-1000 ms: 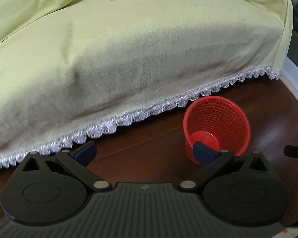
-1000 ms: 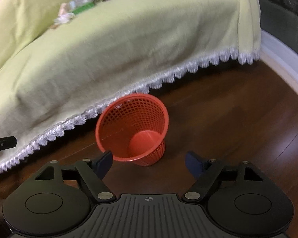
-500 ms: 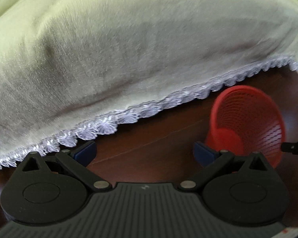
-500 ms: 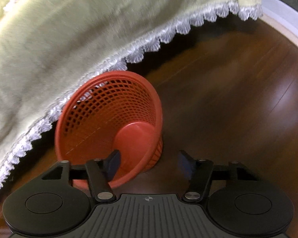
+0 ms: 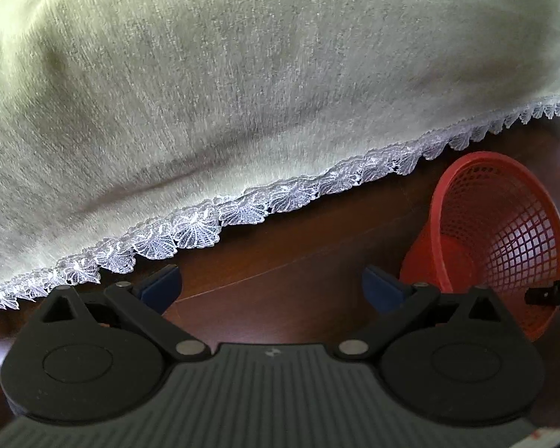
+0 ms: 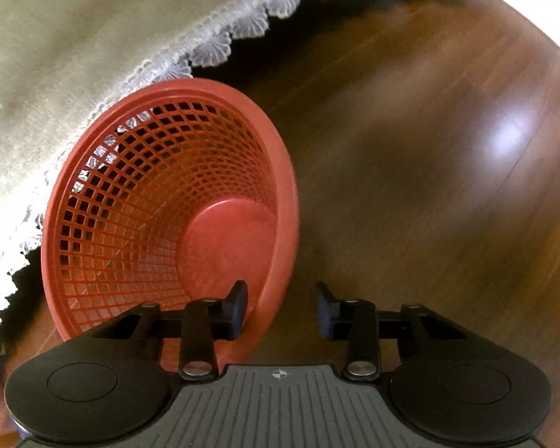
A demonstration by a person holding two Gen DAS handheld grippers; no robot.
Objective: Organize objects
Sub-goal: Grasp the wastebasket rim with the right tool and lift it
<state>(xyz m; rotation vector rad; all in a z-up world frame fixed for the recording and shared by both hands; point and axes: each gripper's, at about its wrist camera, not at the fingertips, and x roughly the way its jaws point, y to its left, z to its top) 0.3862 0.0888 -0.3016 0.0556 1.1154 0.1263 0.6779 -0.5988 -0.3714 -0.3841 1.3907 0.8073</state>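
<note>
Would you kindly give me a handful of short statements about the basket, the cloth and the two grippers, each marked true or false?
1. The red mesh basket stands on the wooden floor. True.
2. The basket holds several items. False: it looks empty.
3. The right gripper straddles the basket's rim, one finger inside and one outside. True; its jaws are closing and the outer pad is not yet on the rim.
4. The left gripper is clamped on the lace trim. False: it is open over bare floor, holding nothing.
5. The green cloth has a white lace edge. True.
</note>
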